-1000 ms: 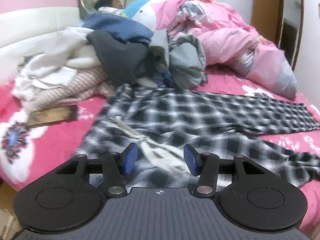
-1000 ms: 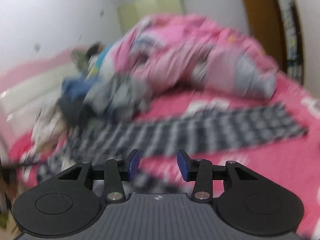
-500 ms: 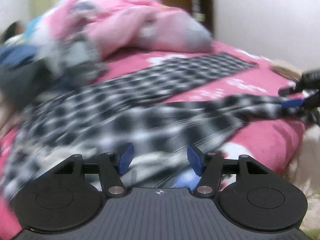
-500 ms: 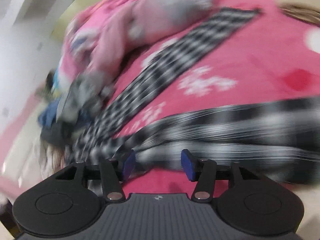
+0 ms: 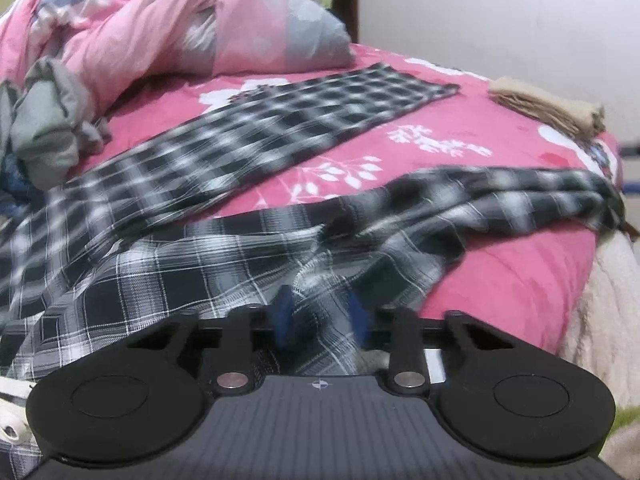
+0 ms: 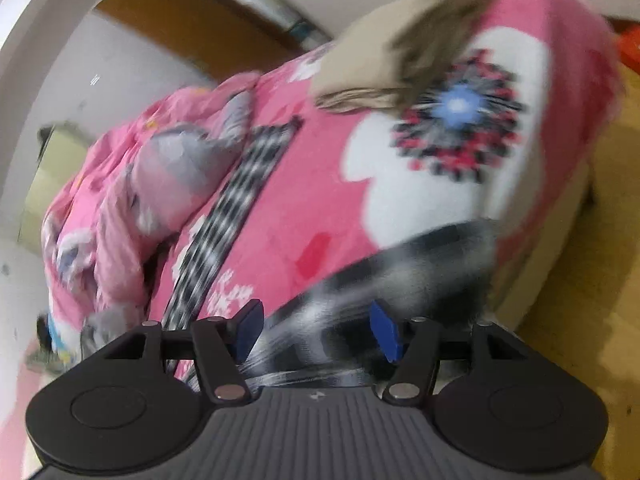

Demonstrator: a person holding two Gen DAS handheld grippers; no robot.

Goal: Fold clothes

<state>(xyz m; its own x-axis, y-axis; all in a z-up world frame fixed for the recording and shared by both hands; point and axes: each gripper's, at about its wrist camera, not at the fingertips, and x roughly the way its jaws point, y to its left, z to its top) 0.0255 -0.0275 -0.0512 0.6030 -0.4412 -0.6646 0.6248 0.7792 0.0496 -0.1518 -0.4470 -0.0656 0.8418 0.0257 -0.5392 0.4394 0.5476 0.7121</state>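
Observation:
Black-and-white checked trousers (image 5: 192,280) lie spread on the pink bed cover (image 5: 500,280). One leg (image 5: 300,128) stretches flat toward the far side; the nearer leg (image 5: 500,200) runs rumpled to the bed's right edge. My left gripper (image 5: 320,314) is low over the seat of the trousers, its blue pads drawn in around a raised fold of cloth. My right gripper (image 6: 316,330) stands open over the blurred end of the nearer leg (image 6: 420,276) at the bed's edge, with the cloth beneath its fingers. A white drawstring (image 5: 12,412) shows at the lower left.
A heaped pink duvet (image 5: 160,28) and grey clothes (image 5: 48,128) lie at the back left. A folded beige garment (image 5: 548,108) sits near the far right corner of the bed, also the beige garment (image 6: 400,52) in the right wrist view. The bed drops off at right to a yellowish floor (image 6: 580,320).
Both grippers swung right and came down onto the trousers. The left pads have drawn closer together around a fold. The right gripper went to the end of the nearer leg.

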